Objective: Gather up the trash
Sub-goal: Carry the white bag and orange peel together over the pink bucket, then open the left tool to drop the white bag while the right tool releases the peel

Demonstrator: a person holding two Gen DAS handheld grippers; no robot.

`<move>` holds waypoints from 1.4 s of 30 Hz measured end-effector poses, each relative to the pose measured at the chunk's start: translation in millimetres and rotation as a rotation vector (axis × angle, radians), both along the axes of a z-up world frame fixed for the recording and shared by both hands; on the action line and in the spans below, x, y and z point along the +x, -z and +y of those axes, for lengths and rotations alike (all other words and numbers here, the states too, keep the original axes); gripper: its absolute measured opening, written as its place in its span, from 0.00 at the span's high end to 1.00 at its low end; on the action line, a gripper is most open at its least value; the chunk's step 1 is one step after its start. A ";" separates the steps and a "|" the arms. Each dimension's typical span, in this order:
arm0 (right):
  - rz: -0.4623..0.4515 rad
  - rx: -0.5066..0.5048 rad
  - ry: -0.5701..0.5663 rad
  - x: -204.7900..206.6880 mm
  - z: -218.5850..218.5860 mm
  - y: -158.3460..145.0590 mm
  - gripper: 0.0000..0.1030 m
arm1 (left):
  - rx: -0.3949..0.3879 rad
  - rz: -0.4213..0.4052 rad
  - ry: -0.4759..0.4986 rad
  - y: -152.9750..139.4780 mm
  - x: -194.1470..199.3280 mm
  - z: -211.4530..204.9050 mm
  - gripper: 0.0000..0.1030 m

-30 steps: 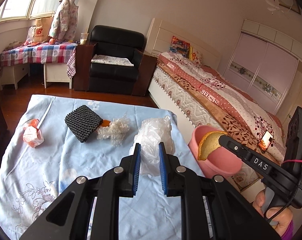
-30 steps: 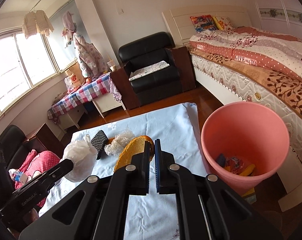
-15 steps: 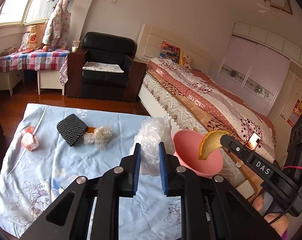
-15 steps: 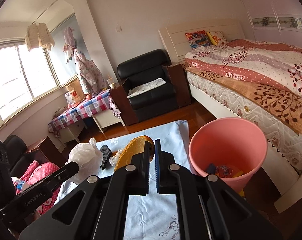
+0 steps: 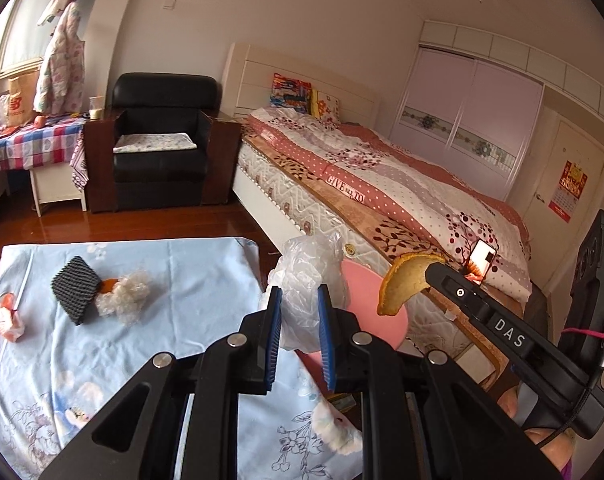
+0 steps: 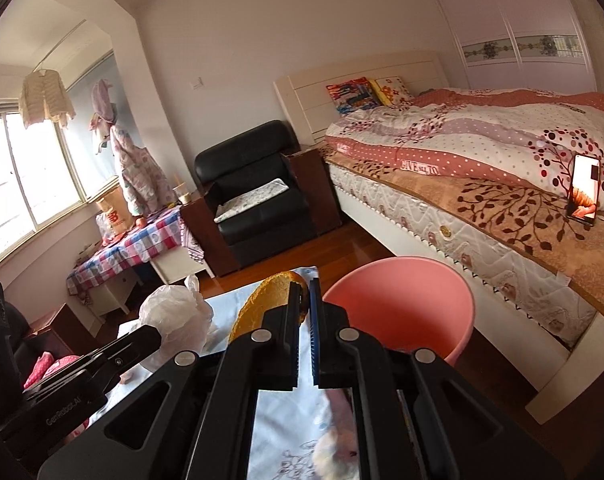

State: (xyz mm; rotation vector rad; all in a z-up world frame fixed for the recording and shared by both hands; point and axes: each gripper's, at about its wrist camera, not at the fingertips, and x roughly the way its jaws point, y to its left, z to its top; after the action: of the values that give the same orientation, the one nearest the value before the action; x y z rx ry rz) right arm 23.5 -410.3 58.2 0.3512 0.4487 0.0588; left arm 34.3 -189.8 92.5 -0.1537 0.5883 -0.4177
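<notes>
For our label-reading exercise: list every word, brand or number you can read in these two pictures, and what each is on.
"DAS": side of the right claw.
"GIVE ALL TO": strip on the bedspread.
"GenRobot.AI", partly hidden: side of the left claw.
"NB" logo: paper bag.
Wall calendar: too small to read.

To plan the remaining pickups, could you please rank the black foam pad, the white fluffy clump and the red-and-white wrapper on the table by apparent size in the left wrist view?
1. black foam pad
2. white fluffy clump, nearly alike
3. red-and-white wrapper
</notes>
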 end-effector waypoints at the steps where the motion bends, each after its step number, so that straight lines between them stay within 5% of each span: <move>1: 0.007 -0.002 0.007 4.9 -3.9 3.5 0.95 | 0.004 0.009 0.006 3.7 6.3 -5.3 0.84; 20: 0.153 0.030 0.032 106.8 -59.6 76.5 0.95 | 0.046 0.174 0.045 89.3 123.2 -67.2 0.84; 30: 0.228 0.034 0.075 125.9 -73.2 109.7 0.95 | 0.092 0.243 0.125 126.0 145.6 -104.8 0.83; 32: 0.241 0.034 0.088 126.9 -76.8 115.2 0.95 | 0.098 0.254 0.138 131.7 145.0 -110.5 0.79; 36: 0.264 0.035 0.104 130.4 -84.4 123.8 0.95 | 0.097 0.262 0.141 133.5 140.3 -113.6 0.48; 42: 0.280 0.030 0.110 133.6 -85.3 128.2 0.95 | 0.114 0.193 0.133 118.2 127.3 -105.0 0.41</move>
State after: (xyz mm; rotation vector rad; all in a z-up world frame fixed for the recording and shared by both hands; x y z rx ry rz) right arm 157.1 -495.5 -69.9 0.4150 0.7053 -0.0919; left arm 161.6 -294.8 -25.7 -0.0454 0.8135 -0.5004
